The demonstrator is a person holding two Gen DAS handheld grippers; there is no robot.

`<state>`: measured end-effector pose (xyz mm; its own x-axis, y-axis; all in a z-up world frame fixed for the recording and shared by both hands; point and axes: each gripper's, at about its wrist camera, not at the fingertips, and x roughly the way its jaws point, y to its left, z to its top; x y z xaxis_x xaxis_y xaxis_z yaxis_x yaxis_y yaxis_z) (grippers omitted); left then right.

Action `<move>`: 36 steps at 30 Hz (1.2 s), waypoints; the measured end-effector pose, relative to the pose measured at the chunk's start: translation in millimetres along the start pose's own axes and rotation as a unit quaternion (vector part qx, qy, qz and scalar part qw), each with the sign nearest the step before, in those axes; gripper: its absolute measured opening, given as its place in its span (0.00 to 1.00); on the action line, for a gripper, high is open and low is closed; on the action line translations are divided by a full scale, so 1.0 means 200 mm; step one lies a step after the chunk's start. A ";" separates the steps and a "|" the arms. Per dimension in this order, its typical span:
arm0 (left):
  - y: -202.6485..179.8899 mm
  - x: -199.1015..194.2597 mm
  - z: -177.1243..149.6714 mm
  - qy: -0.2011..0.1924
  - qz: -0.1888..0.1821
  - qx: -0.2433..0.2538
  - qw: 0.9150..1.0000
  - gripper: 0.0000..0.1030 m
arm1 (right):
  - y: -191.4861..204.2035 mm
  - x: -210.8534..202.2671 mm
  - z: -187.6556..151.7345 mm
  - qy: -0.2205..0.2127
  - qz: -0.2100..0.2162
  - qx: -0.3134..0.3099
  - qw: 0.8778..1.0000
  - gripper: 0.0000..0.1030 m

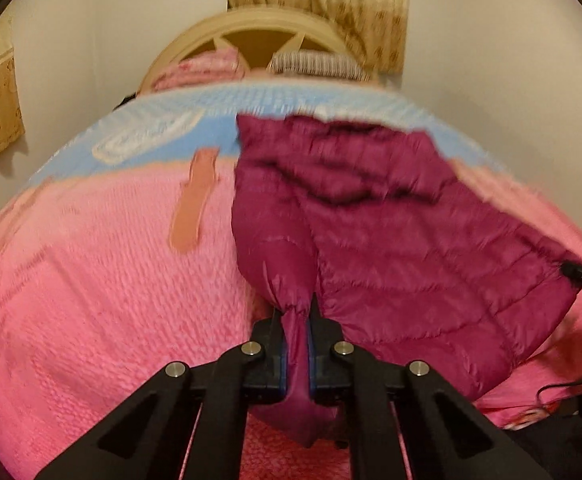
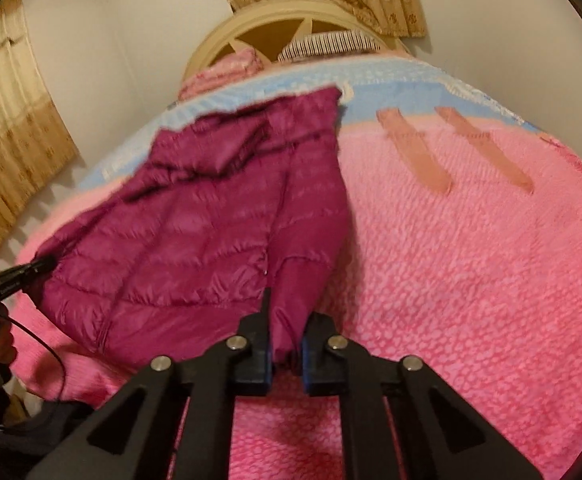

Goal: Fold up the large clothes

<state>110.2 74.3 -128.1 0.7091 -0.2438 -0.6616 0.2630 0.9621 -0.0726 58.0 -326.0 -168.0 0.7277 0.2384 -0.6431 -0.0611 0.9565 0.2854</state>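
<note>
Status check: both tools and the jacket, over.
Left tool shut on jacket cuff. Right tool shut on other cuff. Jacket partly lifted off bedspread. Nothing in the way.

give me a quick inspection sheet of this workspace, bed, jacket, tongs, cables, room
surface: bed with a pink textured bedspread, blue band toward the headboard.
job's things: magenta quilted jacket spread on the bedspread, its near corners lifted.
clutter: pink pillow and striped pillow at the head of the bed.
grippers: left tongs shut on a bunched sleeve cuff of the jacket; right tongs shut on the jacket's other near corner.
cables: thin black cable hanging below the left tongs, seen in the right wrist view, off the jacket.
surroundings: cream headboard, beige patterned curtains, plain white walls.
</note>
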 end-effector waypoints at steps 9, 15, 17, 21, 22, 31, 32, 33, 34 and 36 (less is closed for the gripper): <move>0.01 -0.46 0.20 -0.087 -0.057 -0.016 0.994 0.05 | 0.09 -0.42 0.16 -0.094 0.029 -0.013 0.995 0.09; -0.05 -0.56 0.32 -0.134 -0.044 0.020 0.990 0.05 | 0.14 -0.66 0.32 -0.177 0.033 -0.021 0.983 0.09; -0.03 -0.47 0.37 -0.129 -0.031 0.017 0.991 0.05 | 0.15 -0.63 0.39 -0.189 0.025 -0.029 0.981 0.09; 0.06 -0.11 0.49 -0.095 0.005 0.001 0.995 0.05 | 0.12 -0.40 0.56 -0.183 0.019 -0.025 0.983 0.09; 0.07 -0.03 0.50 -0.088 0.018 0.000 0.996 0.05 | 0.12 -0.32 0.61 -0.179 0.010 -0.027 0.983 0.09; 0.21 0.53 0.69 -0.040 0.034 -0.041 0.998 0.10 | 0.05 0.21 0.88 -0.141 -0.029 -0.002 0.990 0.09; 0.22 0.57 0.72 -0.032 0.031 -0.051 0.998 0.10 | 0.04 0.26 0.91 -0.138 -0.035 -0.002 0.990 0.09; 0.25 0.61 0.75 -0.028 0.033 -0.066 0.997 0.14 | 0.02 0.30 0.94 -0.133 -0.039 0.000 0.990 0.09; 0.27 0.62 0.77 -0.030 0.033 -0.079 0.996 0.18 | 0.01 0.34 0.96 -0.131 -0.043 0.000 0.990 0.09; 0.32 0.66 0.81 -0.035 0.017 -0.110 0.993 0.25 | -0.01 0.43 1.01 -0.127 -0.050 0.001 0.991 0.09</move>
<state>325.5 83.4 -99.0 0.7610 -0.2119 -0.6132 0.0954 0.9714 -0.2173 258.4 -341.4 -79.2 0.8781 0.0919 -0.4695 0.0215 0.9728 0.2305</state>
